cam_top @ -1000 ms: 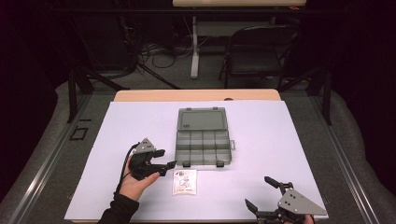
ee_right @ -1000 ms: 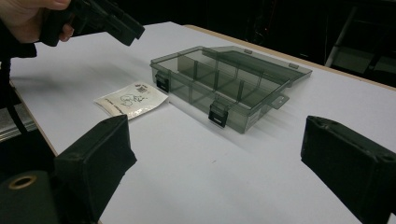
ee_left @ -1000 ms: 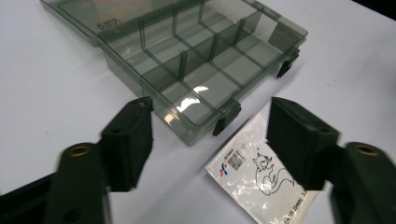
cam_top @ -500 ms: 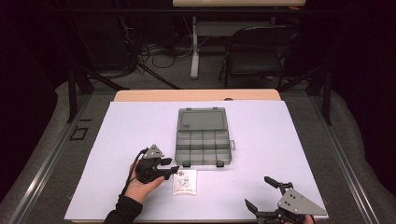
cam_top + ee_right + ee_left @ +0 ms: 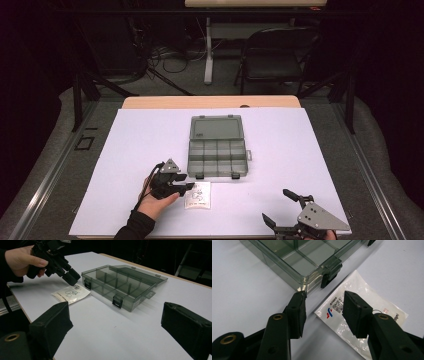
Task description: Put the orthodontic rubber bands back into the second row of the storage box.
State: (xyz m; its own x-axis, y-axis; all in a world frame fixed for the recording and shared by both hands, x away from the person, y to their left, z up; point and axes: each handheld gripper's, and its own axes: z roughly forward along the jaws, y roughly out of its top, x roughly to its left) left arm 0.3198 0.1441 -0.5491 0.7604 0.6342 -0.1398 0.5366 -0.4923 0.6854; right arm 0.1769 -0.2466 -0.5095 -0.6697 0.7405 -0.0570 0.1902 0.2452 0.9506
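the left gripper (image 5: 186,187), jaws half open and just narrowed, holds nothing, straddling the small clear plastic packet's (image 5: 198,195) corner near the tabletop's (image 5: 140,135) front edge. the flat packet may slide away. right gripper (image 5: 287,212) gapes empty.

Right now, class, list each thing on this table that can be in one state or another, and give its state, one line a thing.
organiser box: lid open, laid back flat; compartments empty.
front latches: undone.
plastic packet: flat on the table, not gripped.
left gripper: jaws have just been closing, partly open, over the packet's corner, nothing pinched.
right gripper: jaws wide open, holding nothing.
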